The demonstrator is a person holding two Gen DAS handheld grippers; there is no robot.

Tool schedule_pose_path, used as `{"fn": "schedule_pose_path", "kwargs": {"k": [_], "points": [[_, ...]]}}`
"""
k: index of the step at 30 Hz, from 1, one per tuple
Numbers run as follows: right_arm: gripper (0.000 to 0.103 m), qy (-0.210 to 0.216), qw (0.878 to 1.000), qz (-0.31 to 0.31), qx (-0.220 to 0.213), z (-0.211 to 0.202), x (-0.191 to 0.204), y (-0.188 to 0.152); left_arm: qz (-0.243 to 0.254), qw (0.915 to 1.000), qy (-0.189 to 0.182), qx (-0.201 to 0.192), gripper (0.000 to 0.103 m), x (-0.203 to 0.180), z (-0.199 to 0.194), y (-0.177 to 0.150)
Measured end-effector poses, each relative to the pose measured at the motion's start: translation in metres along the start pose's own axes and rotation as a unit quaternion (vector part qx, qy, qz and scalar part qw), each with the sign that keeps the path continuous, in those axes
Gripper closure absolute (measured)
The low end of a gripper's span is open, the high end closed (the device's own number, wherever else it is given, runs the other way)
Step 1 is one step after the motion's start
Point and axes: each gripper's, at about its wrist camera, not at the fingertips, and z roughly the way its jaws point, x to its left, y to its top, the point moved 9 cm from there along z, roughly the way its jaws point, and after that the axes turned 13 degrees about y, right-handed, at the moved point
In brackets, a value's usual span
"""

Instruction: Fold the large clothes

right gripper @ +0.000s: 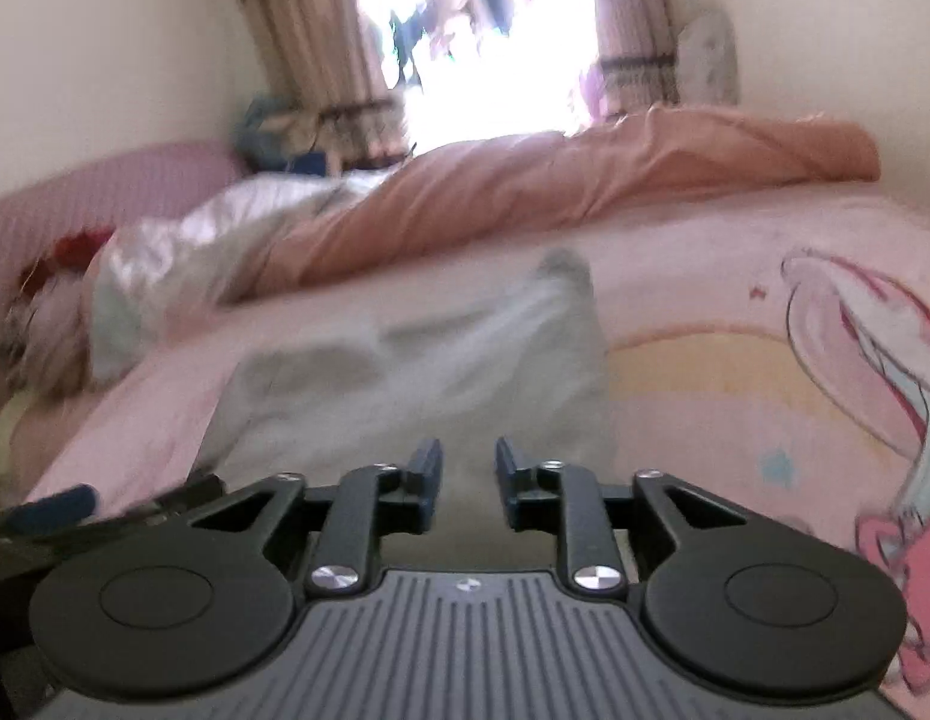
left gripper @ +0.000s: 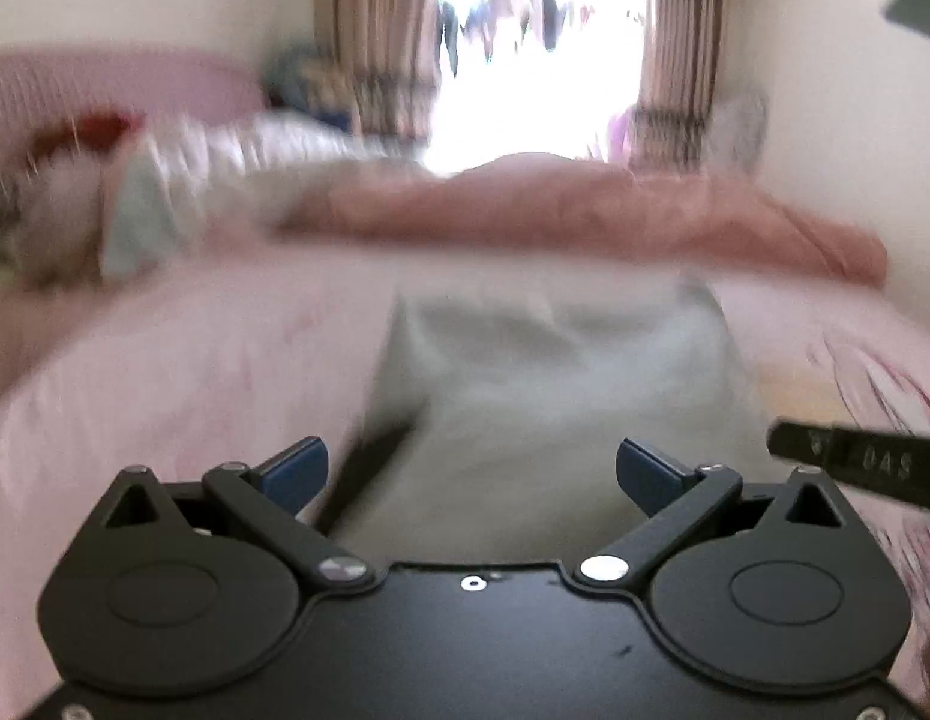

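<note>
A pale grey-white garment (left gripper: pixel 555 372) lies in a folded block on the pink bed sheet (left gripper: pixel 183 384); it also shows in the right wrist view (right gripper: pixel 429 372). My left gripper (left gripper: pixel 471 474) is open wide just above the garment's near edge, holding nothing. My right gripper (right gripper: pixel 468 474) is over the garment's near edge with its jaws a narrow gap apart and nothing visibly between them. The right gripper's body (left gripper: pixel 855 462) shows at the right of the left wrist view. The left wrist view is blurred.
A salmon quilt (right gripper: pixel 573 174) lies bunched across the far side of the bed. A silvery cloth pile (right gripper: pixel 183 246) and a red-and-white soft thing (right gripper: pixel 51 276) sit at the left by the pink headboard (right gripper: pixel 105 192). A bright curtained window (right gripper: pixel 483 60) is behind.
</note>
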Motion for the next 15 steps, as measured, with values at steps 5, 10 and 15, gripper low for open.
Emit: {"fn": "schedule_pose_path", "kwargs": {"k": [5, 10, 15], "points": [[0.076, -0.04, 0.999, 0.032, 0.017, 0.051, -0.047, -0.036, 0.022, 0.9963, 0.033, 0.076, 0.0, 0.003, 0.092, -0.044], [0.073, -0.045, 0.996, 0.065, -0.029, 0.035, -0.055, -0.017, -0.046, 0.9952, 0.053, 0.068, 0.0, 0.03, 0.082, -0.023], [0.054, -0.074, 0.995, 0.031, -0.063, 0.058, -0.057, 0.024, -0.076, 0.9949, 0.013, 0.064, 0.0, 0.01, 0.109, 0.02]]}}
